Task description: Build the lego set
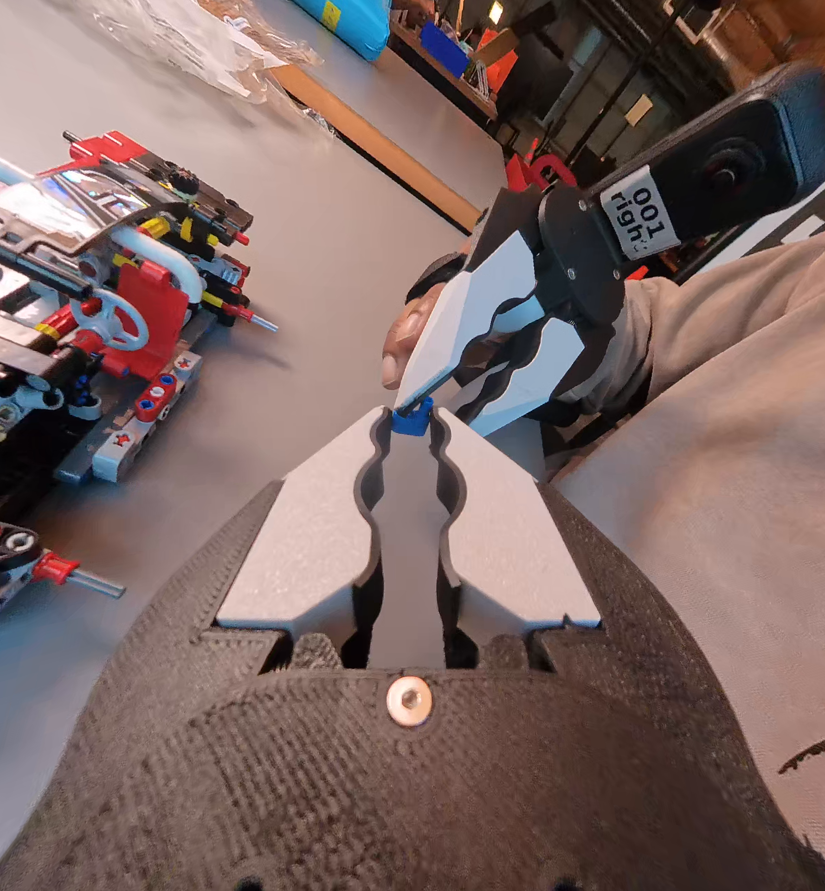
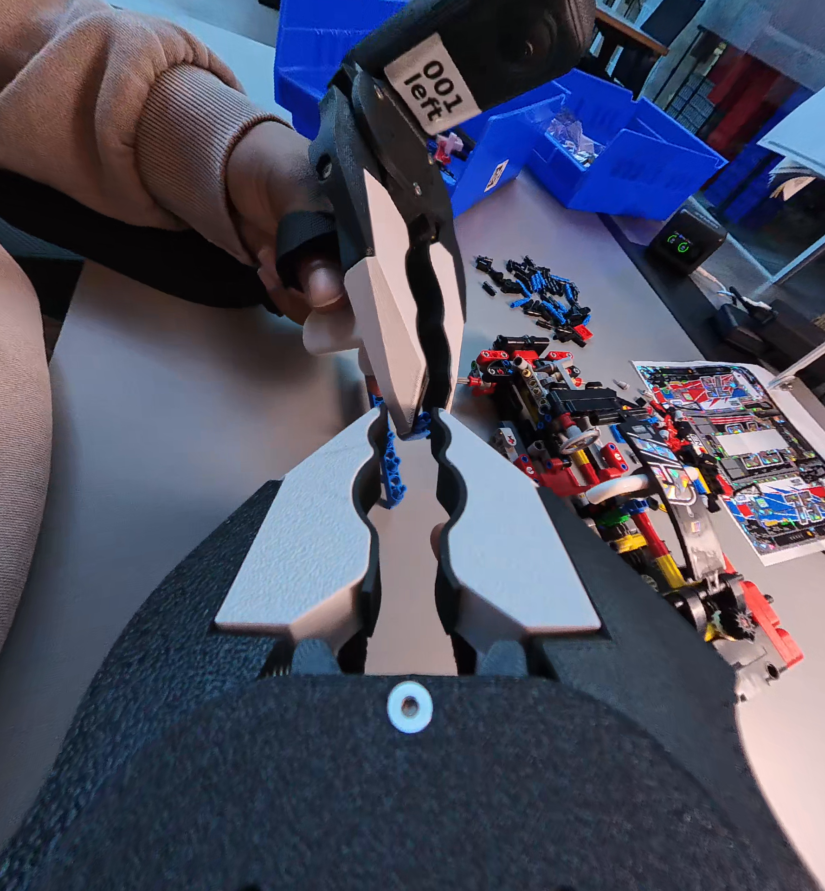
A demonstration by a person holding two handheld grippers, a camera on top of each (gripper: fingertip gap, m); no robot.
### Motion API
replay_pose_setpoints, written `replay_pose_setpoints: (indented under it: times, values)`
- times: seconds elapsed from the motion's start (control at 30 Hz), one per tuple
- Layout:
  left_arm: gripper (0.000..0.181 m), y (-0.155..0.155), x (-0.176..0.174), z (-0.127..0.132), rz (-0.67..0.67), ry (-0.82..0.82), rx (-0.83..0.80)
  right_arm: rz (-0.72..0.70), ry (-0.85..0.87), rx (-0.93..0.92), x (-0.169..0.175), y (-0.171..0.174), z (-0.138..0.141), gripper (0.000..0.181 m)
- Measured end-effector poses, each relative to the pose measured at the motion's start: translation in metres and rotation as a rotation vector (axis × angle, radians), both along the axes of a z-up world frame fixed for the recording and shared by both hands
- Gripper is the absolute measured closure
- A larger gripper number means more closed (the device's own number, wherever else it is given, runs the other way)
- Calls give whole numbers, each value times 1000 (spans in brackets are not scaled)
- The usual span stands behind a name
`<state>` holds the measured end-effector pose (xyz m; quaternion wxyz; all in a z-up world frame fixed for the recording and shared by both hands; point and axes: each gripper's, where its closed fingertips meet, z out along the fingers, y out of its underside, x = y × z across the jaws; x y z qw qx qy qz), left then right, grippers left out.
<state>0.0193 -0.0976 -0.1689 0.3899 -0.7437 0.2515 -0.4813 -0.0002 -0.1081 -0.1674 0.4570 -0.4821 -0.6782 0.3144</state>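
Note:
My left gripper is shut on a small blue Lego beam, which I see end-on between its tips. In the right wrist view the left gripper comes down from above, and the blue beam runs along the inner side of my right gripper. The right jaws stand a narrow gap apart around the beam and the left fingertips. Whether they press on anything is hidden. The right fingers reach in from the upper right. The half-built red, black and white Lego car lies on the grey table.
A sticker sheet lies beyond the car, with a pile of small black and blue pins behind it. Blue bins and a black device with green lights stand at the back. Clear plastic bags lie near the table's far edge. Less than 4 cm separates the two grippers' tips.

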Motion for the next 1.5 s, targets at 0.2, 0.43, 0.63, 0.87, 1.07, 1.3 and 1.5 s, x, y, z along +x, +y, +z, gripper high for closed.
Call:
replay_pose_setpoints:
  times: [0.2,0.43,0.63,0.87,1.07,1.3,1.5]
  values:
    - [167,2,3,0,1,-127,-134,-3,3,1,2,3,0,169]
    - [165,-1,4,2,-29,-148,-147,33,1,-46,3,0,2,170]
    - [168,-5,2,20,-58,-162,-69,95,25,-153,7,-4,14,177]
    - [181,0,-11,17,-9,-221,-109,83,37,-125,8,1,10,180]
    - [153,-9,-2,30,-34,-108,150,62,289,-531,10,8,57,180]
    - [165,7,6,59,154,38,440,36,559,-1368,9,35,86,180]
    - [179,15,-1,57,215,65,440,41,524,-1454,4,34,75,180]
